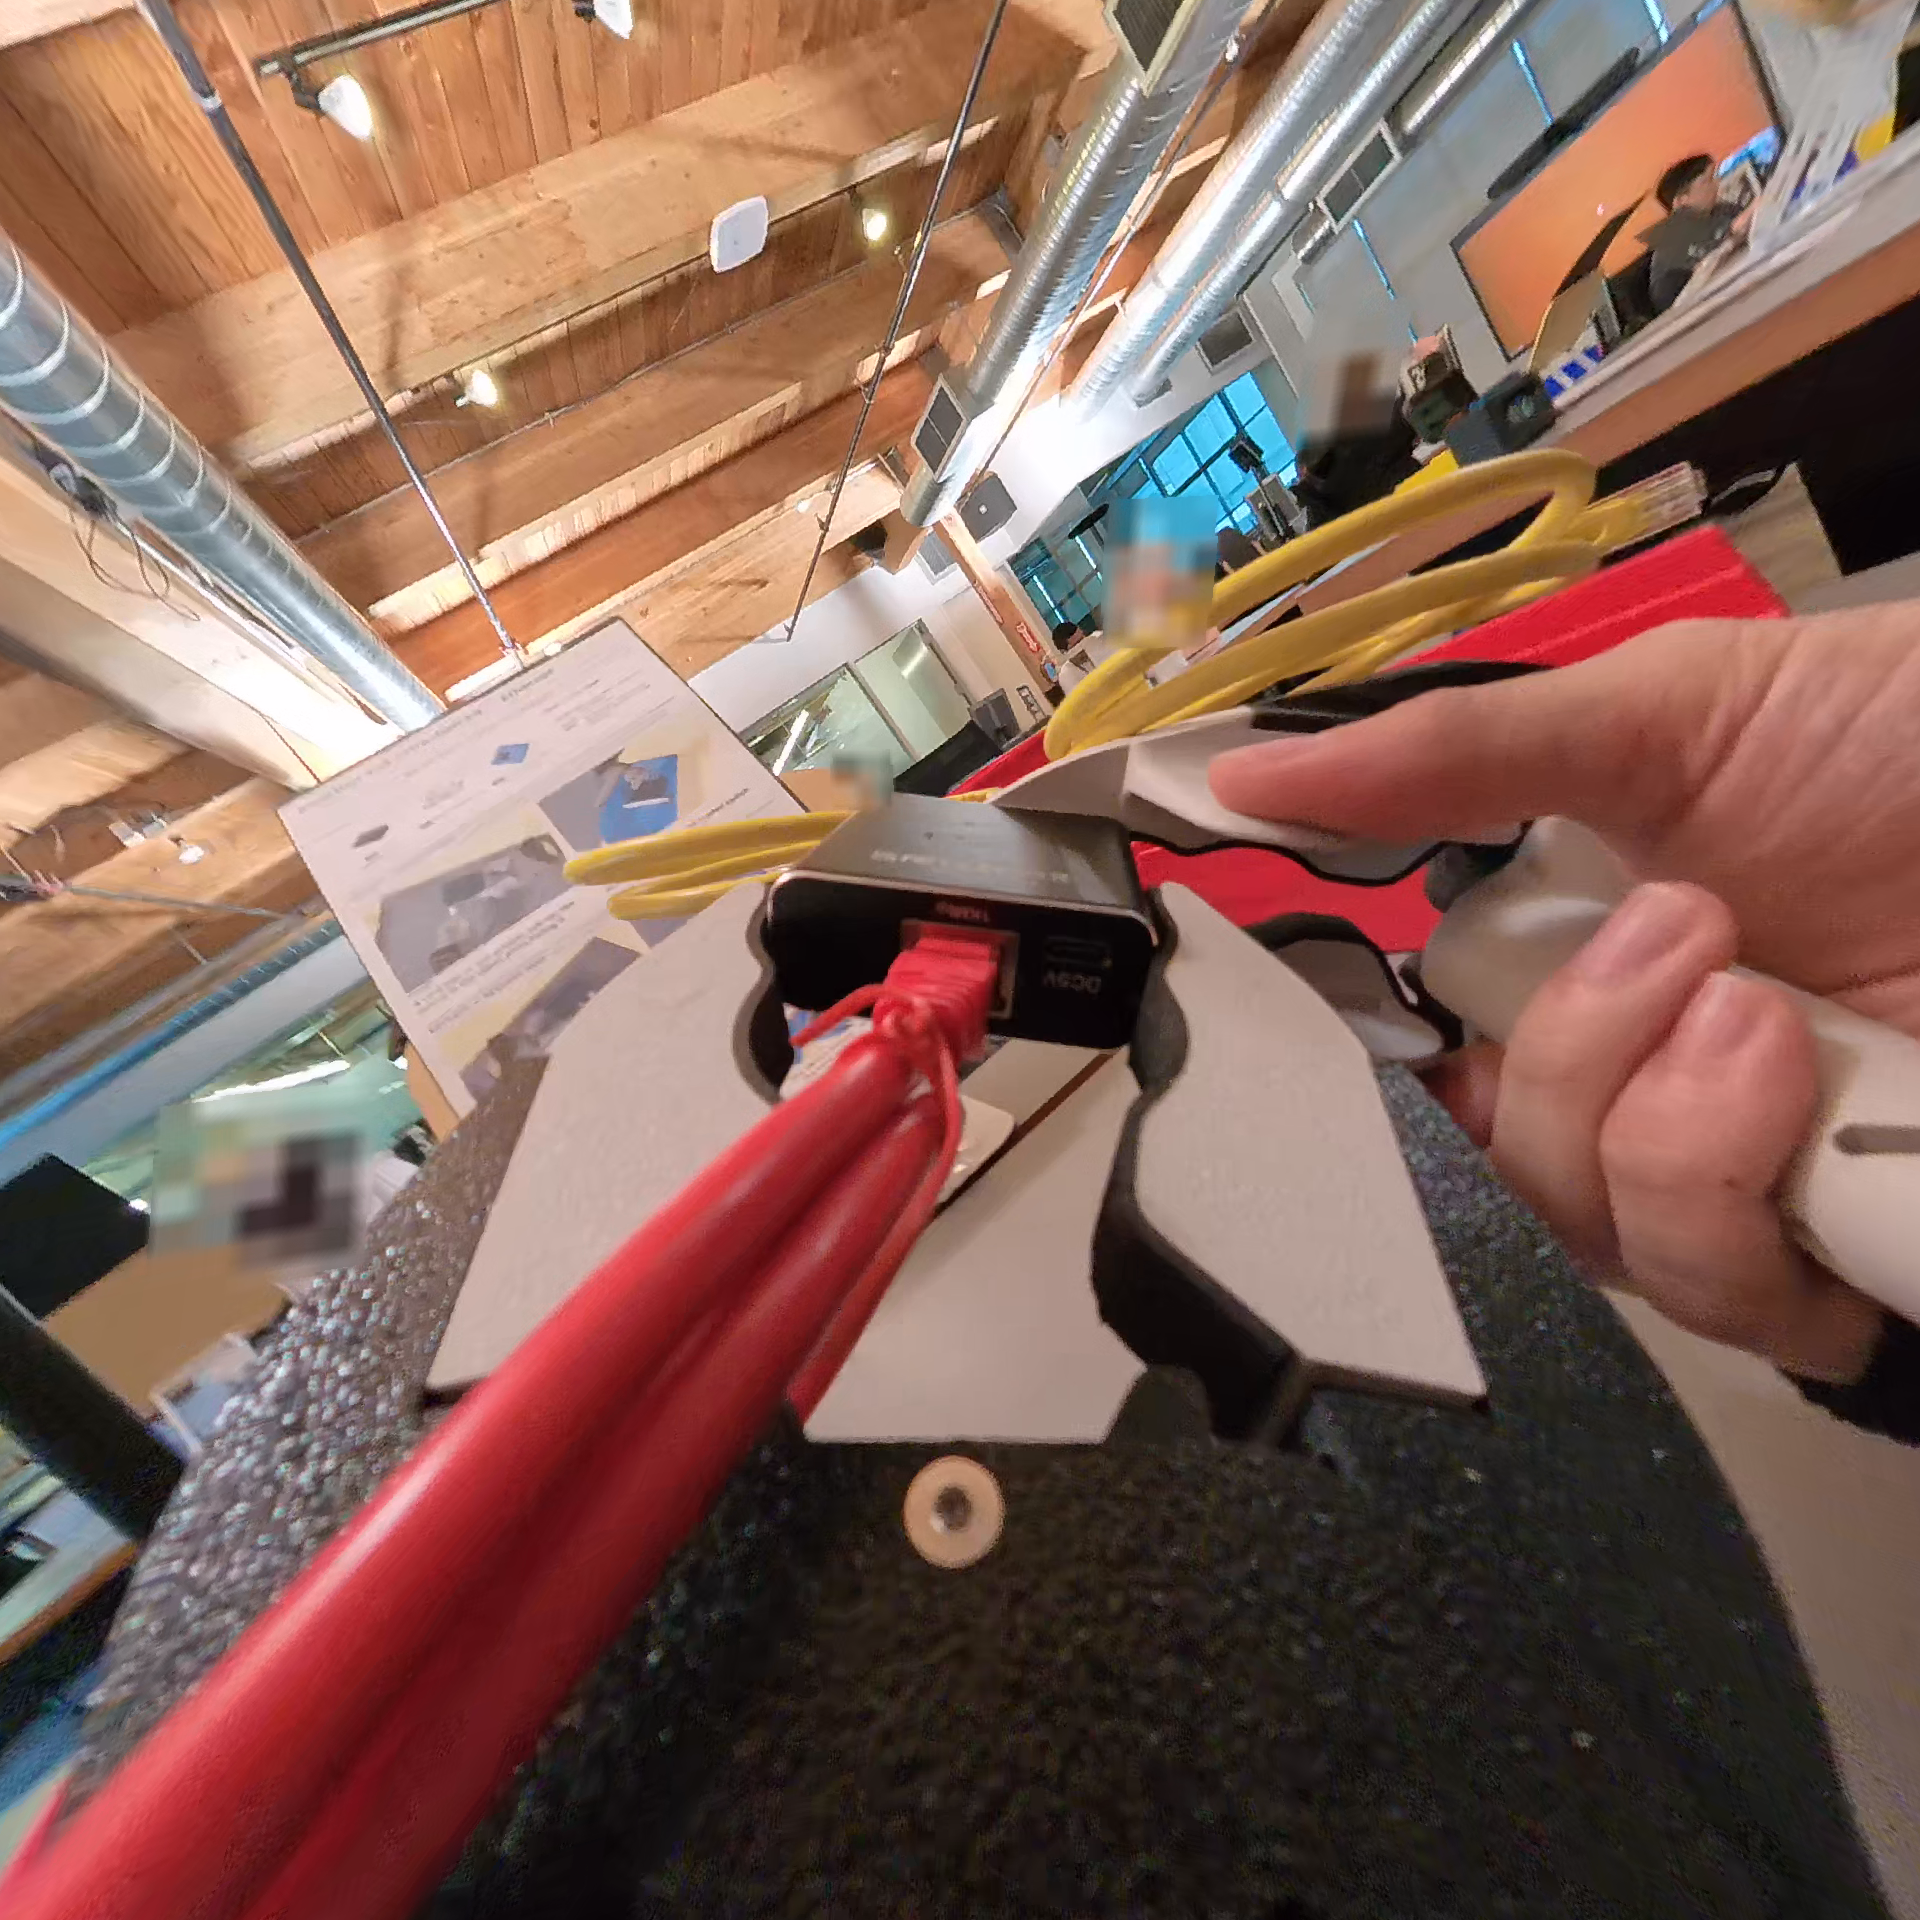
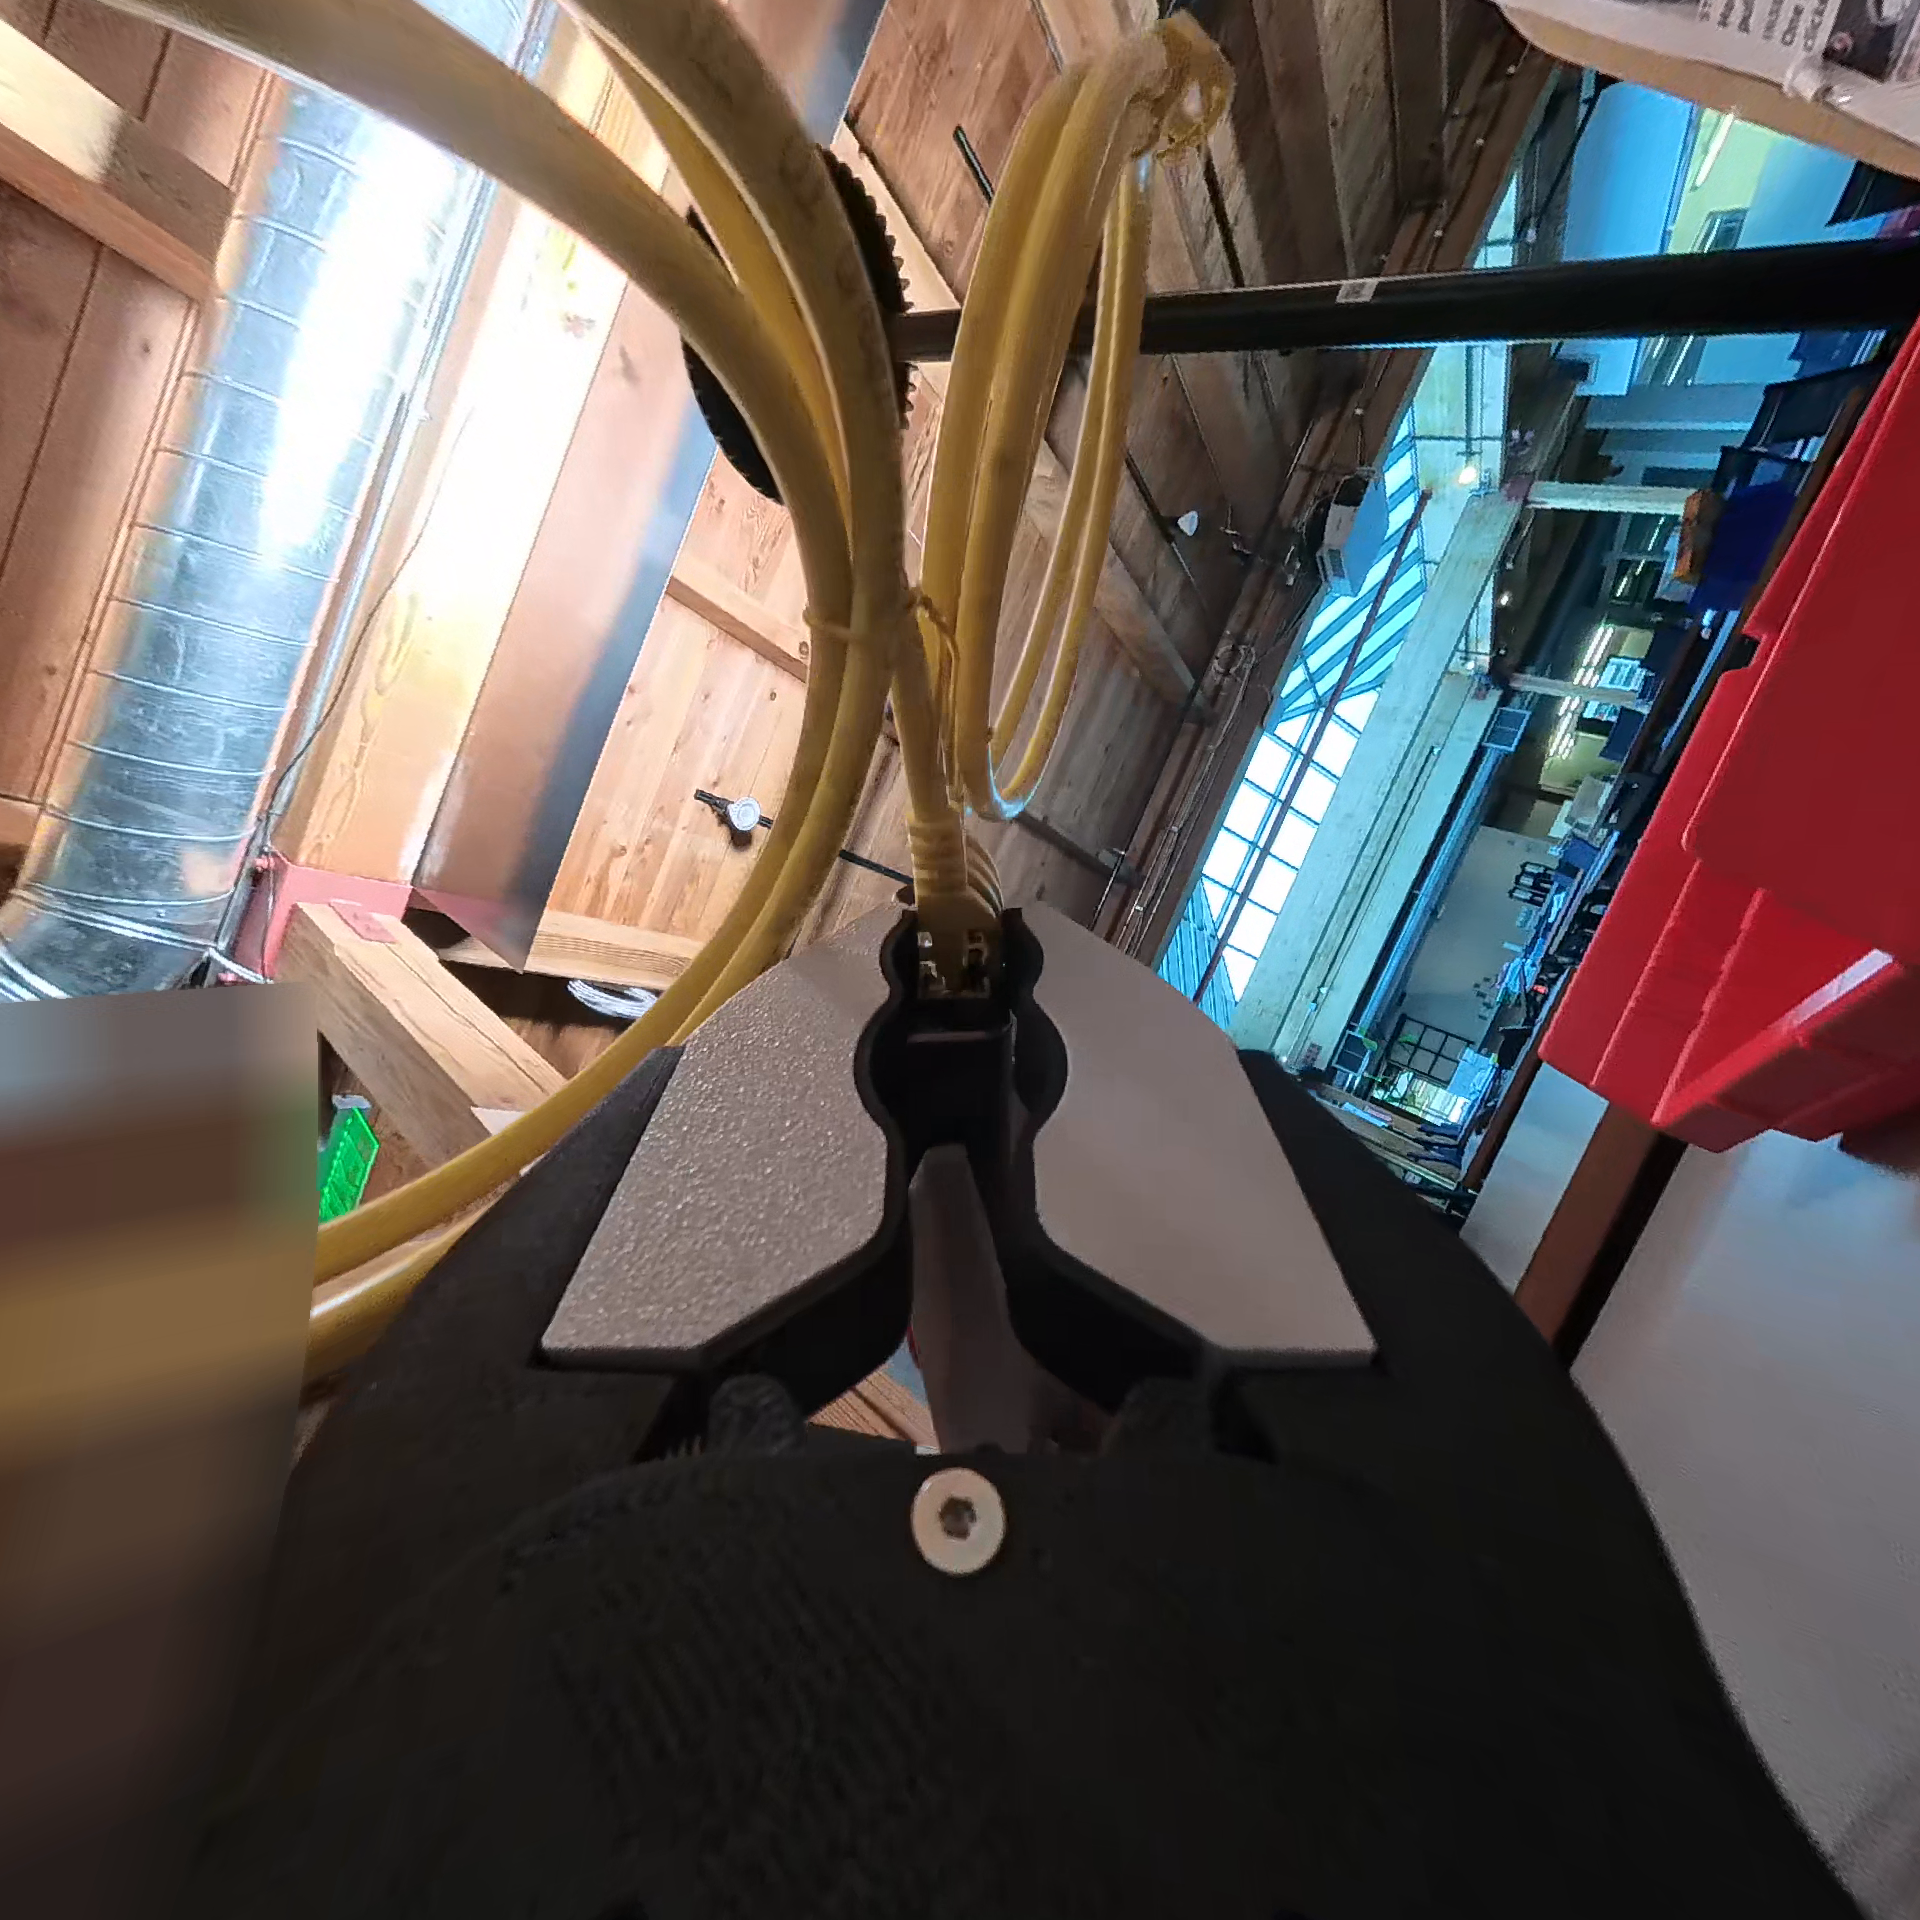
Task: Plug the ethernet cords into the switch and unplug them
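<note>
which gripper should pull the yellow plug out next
Right. The right gripper is already shut on the yellow plug where it enters the switch. The left gripper clamps the switch body, so it should only brace.

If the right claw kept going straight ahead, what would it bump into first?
The right claw is already shut on the switch, which has the yellow ethernet cord's plug in it. Straight ahead it would push into that cord's own yellow loops, though depth is hard to judge.

Switch (image 1: 961,914) between left hand-held gripper (image 1: 961,997) fingers, cord (image 1: 914,997) plugged in front; another cord (image 2: 951,914) apparently behind
</note>
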Tool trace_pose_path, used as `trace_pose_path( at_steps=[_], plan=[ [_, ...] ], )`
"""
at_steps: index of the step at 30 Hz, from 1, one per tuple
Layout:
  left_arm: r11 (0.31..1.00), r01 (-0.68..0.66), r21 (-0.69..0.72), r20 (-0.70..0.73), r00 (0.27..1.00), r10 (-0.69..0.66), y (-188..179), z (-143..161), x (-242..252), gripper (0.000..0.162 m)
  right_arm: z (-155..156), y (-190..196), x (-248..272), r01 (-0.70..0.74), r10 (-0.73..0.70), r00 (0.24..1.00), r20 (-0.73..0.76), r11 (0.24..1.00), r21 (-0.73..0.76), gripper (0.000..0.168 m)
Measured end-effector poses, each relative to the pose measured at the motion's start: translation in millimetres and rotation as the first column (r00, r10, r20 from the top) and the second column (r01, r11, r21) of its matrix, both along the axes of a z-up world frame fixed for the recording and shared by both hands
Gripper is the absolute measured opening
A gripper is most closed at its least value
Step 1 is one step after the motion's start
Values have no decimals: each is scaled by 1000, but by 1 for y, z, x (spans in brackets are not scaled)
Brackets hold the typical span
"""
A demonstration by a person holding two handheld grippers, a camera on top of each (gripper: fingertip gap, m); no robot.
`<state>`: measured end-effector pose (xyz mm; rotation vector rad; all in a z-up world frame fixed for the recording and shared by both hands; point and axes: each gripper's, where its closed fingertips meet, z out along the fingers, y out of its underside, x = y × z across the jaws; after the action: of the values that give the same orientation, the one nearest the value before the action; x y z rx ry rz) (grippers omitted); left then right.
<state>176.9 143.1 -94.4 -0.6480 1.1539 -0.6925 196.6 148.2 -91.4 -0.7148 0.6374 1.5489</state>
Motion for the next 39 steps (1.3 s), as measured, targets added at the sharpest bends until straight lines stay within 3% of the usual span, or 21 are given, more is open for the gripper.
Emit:
trace_pose_path(
  at_steps=[8, 15, 24, 34, 39],
  plan=[
    [957, 48, -287, 34, 999, -40, 29, -12, 25, 64, -12, 23, 26, 84, -70, 994, 89, 984, -159, 15],
    [911, 91, -402, -12, 994, -105, 66, -47, 76, 64, -41, 57, 75, 194, -141, 972, 185, 932, -305, 14],
    [938, 48, -342, -91, 992, -84, 98, -73, 118, 64, -65, 87, 119, 248, -220, 966, 133, 936, -251, 15],
    [956, -14, -293, -174, 984, -39, 124, -84, 122, 64, -76, 112, 125, 215, -209, 976, 54, 966, -141, 14],
    [987, -36, -158, -178, 984, 8, 127, -74, 118, 64, -68, 115, 120, 190, -163, 968, 190, 973, -129, 15]
  ],
)
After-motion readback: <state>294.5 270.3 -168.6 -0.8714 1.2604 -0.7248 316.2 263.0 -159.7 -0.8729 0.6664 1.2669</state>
